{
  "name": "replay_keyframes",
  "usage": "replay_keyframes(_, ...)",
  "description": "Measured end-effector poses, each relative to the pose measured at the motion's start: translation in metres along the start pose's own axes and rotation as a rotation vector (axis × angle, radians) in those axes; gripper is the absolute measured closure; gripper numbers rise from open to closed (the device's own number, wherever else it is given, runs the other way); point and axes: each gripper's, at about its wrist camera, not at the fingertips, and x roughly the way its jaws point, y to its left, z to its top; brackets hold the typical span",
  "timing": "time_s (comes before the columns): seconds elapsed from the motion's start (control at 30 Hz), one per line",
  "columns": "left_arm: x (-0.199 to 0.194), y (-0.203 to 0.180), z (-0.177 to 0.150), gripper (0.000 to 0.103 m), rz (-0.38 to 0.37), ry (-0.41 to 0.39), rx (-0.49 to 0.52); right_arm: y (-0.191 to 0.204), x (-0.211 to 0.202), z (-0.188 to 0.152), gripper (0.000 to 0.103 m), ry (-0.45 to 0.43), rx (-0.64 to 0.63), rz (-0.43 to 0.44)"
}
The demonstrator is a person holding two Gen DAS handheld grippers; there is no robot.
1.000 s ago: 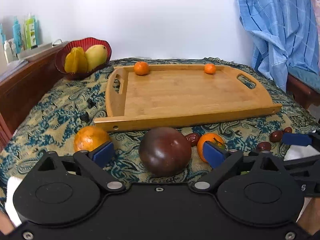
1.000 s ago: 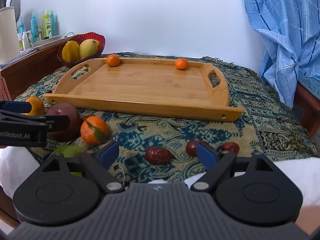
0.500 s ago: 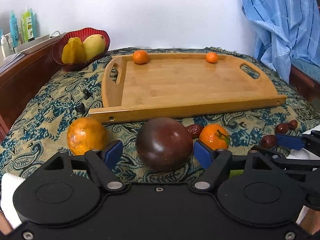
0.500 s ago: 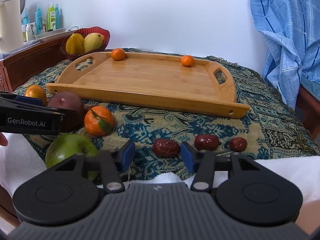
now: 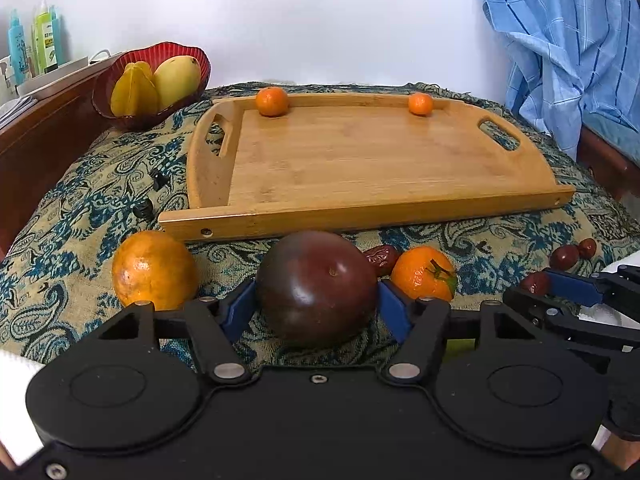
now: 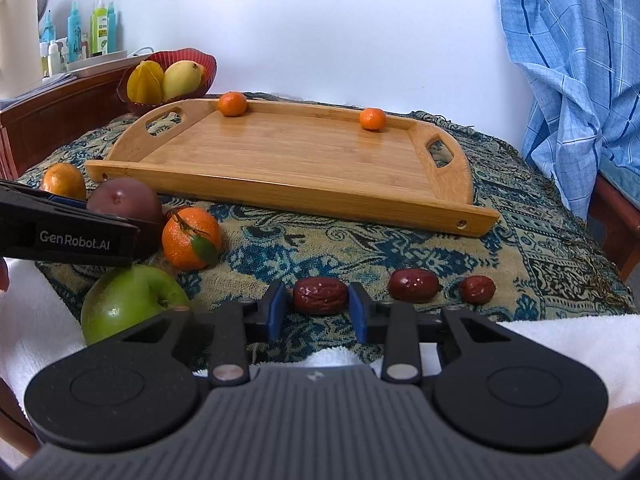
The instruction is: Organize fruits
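Note:
My left gripper (image 5: 316, 308) has its blue pads against both sides of a dark purple round fruit (image 5: 316, 284) that rests on the patterned cloth. My right gripper (image 6: 318, 310) has its pads closed in on a red date (image 6: 320, 295) lying on the cloth. A wooden tray (image 5: 360, 160) behind holds two small oranges (image 5: 272, 101) (image 5: 420, 104) at its far edge. A large orange (image 5: 154, 268), a leafed mandarin (image 5: 424, 274) and another date (image 5: 382, 258) lie beside the purple fruit. A green apple (image 6: 128, 300) sits near the right gripper.
Two more dates (image 6: 414, 285) (image 6: 477, 289) lie right of the held one. A red bowl (image 5: 148, 84) with a starfruit and a mango stands at the back left. A blue checked cloth (image 5: 568, 48) hangs at the right. Bottles (image 6: 92, 28) stand on a wooden ledge at the left.
Both grippers have moved forward and closed: the left pads now touch the purple fruit, and the right pads have narrowed onto the red date.

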Motion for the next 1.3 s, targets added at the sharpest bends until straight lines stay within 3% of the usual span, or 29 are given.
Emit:
replay_keyframes(0.23, -0.001, 0.001, 0.000, 0.040, -0.004, 0.003, -0.012, 0.000, 0.001, 0.001, 0.069, 0.002, 0.003, 0.001)
replay_keyframes(0.77, -0.005, 0.001, 0.004, 0.041, -0.012, 0.015, -0.006, -0.007, 0.001, 0.009, 0.069, 0.032, 0.068, -0.012)
replay_keyframes(1.3, -0.020, -0.004, 0.019, 0.042, -0.017, -0.023, 0.015, -0.013, -0.002, 0.030, 0.069, 0.015, 0.094, -0.035)
